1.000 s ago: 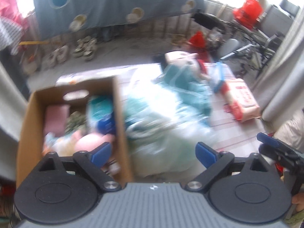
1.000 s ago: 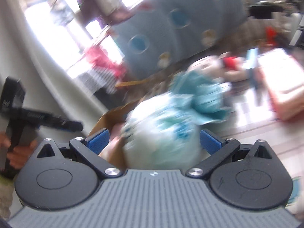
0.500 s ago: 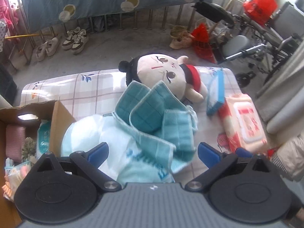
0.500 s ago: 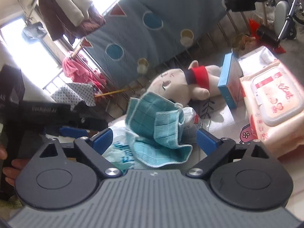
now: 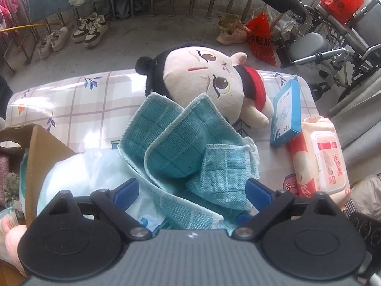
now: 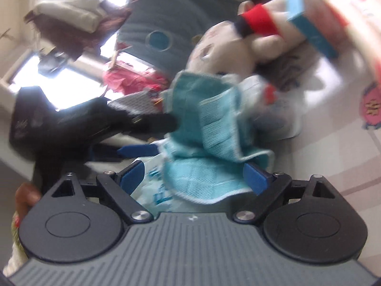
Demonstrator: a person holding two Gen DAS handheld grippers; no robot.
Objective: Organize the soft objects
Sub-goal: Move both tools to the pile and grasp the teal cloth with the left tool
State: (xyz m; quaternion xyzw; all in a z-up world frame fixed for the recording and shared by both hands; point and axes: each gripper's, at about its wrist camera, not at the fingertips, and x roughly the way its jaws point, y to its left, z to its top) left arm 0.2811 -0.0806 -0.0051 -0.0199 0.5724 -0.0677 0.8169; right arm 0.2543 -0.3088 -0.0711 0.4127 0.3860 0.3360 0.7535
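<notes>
Checked vinyl tablecloth (image 5: 78,104) covers the table, with shoes and a railing beyond at the top of the frame. At lower centre of the left wrist view, the left gripper (image 5: 193,190) stands spread, straddling the teal cloth (image 5: 181,147) without pinching it, seemingly lined up for a grab. In the blurred right wrist view the right gripper (image 6: 195,174) is closing, the same cloth between its pads but not yet squeezed. That cloth is draped over a white plastic bag (image 5: 95,169), which leans against the cardboard box (image 5: 40,157) at lower left, likely the destination. A plush doll (image 5: 209,78) lies behind, upper centre; a blue packet (image 5: 285,114) and wet wipes (image 5: 321,157) sit right.
</notes>
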